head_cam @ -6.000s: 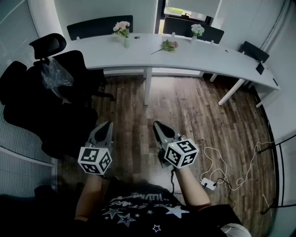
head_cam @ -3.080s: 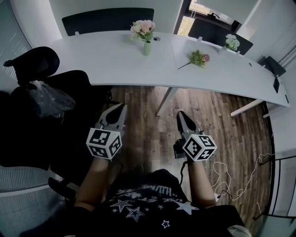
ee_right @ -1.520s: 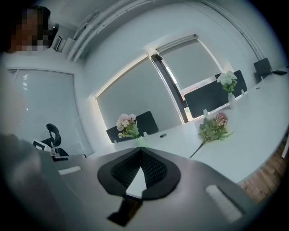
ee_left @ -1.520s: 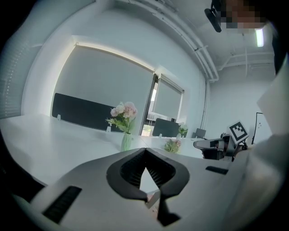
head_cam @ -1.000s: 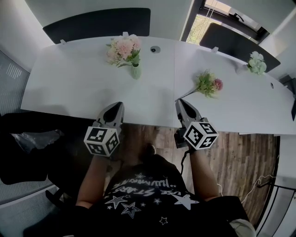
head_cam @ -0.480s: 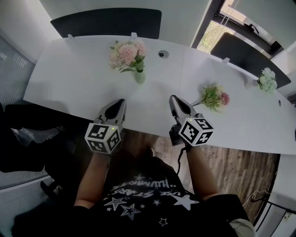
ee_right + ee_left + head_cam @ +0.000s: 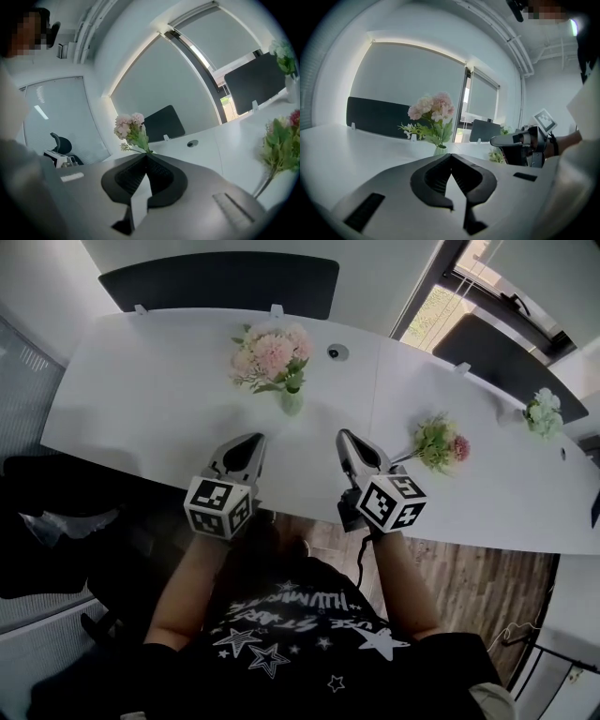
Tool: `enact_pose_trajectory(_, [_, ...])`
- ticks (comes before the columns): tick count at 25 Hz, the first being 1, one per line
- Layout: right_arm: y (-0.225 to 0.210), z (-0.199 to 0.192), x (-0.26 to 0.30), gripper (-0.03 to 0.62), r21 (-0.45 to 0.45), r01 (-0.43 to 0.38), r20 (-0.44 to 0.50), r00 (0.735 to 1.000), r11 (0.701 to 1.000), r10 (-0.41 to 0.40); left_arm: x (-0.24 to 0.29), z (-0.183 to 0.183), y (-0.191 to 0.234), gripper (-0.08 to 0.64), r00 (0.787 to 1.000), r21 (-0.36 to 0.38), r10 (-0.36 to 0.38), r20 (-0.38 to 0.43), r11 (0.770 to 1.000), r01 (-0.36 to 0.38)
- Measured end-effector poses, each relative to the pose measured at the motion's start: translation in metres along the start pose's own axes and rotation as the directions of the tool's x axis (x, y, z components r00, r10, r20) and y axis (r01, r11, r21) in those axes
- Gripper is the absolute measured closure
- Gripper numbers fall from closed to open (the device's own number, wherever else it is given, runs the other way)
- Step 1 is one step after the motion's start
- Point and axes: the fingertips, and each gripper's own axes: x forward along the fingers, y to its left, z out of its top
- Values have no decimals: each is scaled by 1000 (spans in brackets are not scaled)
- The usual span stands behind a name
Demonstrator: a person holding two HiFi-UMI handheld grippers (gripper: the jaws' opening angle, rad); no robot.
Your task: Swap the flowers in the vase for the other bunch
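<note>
A pale green vase (image 7: 292, 402) stands on the white table (image 7: 150, 390) and holds a pink bunch (image 7: 272, 356), which also shows as pink flowers (image 7: 432, 108) and pink blooms (image 7: 131, 126) in the two gripper views. A second bunch (image 7: 439, 442), green with a dark pink bloom, lies flat to the right; the right gripper view catches this loose bunch (image 7: 281, 145). My left gripper (image 7: 251, 442) is shut and empty over the table's near edge, short of the vase. My right gripper (image 7: 345, 439) is shut and empty, between vase and loose bunch. The left gripper view shows the right gripper (image 7: 493, 140) beside it.
A third small white bunch (image 7: 544, 414) stands at the table's far right. A round cable port (image 7: 336, 352) sits behind the vase. Dark screens (image 7: 220, 282) line the table's far side. A black office chair (image 7: 47, 521) is at my left, wooden floor (image 7: 469, 568) below.
Both grippers have moved forward over the table's near edge toward the vase. The right one has drifted left, away from the loose bunch. Both stay shut.
</note>
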Motion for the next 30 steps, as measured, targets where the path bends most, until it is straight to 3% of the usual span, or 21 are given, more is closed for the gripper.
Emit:
enact_pose_trajectory(3, [-2,6,11,591,-5,21,1,1000,1000,-21,16,-1,8,551,999,34,-37,14,999,36])
enact_pose_trajectory(10, [-15,11,42,591,-2,73,-6,997,997,-73,58,-25,22,546,988,87,-141,-55,986,145])
enact_pose_trajectory(13, [-20,11,54,590,-2,84,-16,996,996,-84,73,-25,20,408,974,37,-221,-55,974,223])
enact_pose_trajectory(18, [-26,1,73,589,-8,95,-53,994,995,-95,95,-28,28,319,966,71,-253,-63,964,257])
enact_pose_trajectory(23, [-27,-3,85,589,-18,77,-78,994,997,-78,118,-35,29,263,958,139,-272,-88,949,283])
enact_pose_trajectory(30, [-34,-7,90,589,8,82,-99,992,997,-81,143,-44,24,236,946,158,-302,-122,935,319])
